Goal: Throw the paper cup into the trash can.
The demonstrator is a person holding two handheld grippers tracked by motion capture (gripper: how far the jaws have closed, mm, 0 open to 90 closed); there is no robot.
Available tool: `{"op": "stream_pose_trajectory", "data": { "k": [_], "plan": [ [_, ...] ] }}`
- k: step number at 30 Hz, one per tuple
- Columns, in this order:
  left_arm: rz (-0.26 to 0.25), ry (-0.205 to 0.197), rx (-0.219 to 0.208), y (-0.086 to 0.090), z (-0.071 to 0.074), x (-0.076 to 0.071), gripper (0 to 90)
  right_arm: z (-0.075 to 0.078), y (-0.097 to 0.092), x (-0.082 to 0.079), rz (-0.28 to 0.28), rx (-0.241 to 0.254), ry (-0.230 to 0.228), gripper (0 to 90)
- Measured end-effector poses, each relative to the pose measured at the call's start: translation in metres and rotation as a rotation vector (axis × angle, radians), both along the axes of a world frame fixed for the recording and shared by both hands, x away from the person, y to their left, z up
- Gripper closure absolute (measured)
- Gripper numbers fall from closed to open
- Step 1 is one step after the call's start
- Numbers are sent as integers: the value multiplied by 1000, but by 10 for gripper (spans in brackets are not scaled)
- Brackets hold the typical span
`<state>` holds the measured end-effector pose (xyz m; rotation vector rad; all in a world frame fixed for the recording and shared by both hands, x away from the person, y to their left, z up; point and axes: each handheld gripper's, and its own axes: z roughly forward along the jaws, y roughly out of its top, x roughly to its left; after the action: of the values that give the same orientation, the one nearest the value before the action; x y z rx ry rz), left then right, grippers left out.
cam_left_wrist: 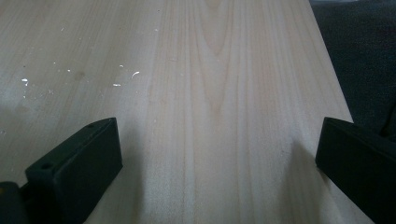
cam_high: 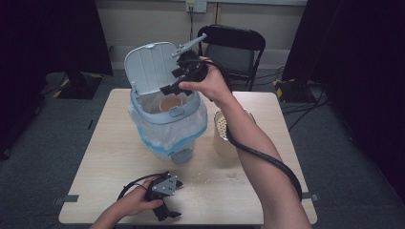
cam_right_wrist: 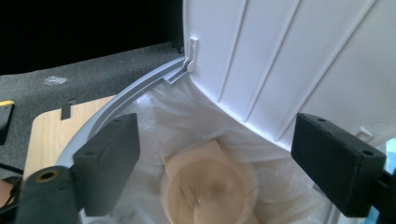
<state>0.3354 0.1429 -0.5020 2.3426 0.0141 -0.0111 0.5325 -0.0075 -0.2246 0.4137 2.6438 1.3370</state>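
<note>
Room: pale wood table (cam_high: 119, 157) on grey carpet floor (cam_high: 47, 143); black folding chair (cam_high: 235, 45) behind it; cream wall (cam_high: 143, 19) with socket (cam_high: 196, 5); dark curtains (cam_high: 47, 33) either side.

We see the bin (cam_high: 167, 121) mid-table (cam_high: 105, 157), lid (cam_high: 150, 67) raised behind it, a cup (cam_right_wrist: 210, 186) inside, a second cup (cam_high: 223, 131) just right, crumbs (cam_high: 217, 180) toward the near edge.
</note>
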Motion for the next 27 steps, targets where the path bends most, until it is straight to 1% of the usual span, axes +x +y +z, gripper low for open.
{"op": "stream_pose_trajectory", "data": {
  "k": [3,4,6,8,10,13,18,24,25,27],
  "plan": [
    [0,2,-1,0,0,0,0,1,-6,-3,2,3,6,151],
    [-1,1,0,0,0,0,0,2,-9,-5,2,-3,2,150],
    [0,1,0,0,0,0,0,2,-17,-8,-1,-4,11,151],
    [0,1,2,0,0,0,0,1,-24,-12,-4,-3,11,151],
    [2,2,3,0,0,0,0,-1,-31,-15,-5,-2,10,151],
    [3,1,2,0,0,0,0,-6,-45,-19,-13,-11,22,150],
    [5,3,0,0,0,0,0,-11,-67,-26,-29,14,36,148],
    [5,2,0,0,0,0,0,-17,-90,-35,-43,26,40,147],
    [2,-4,-1,0,0,0,0,-18,-93,-36,-42,28,42,147],
    [2,-3,-1,0,0,0,0,-20,-100,-39,-47,21,44,147]
  ]
}}
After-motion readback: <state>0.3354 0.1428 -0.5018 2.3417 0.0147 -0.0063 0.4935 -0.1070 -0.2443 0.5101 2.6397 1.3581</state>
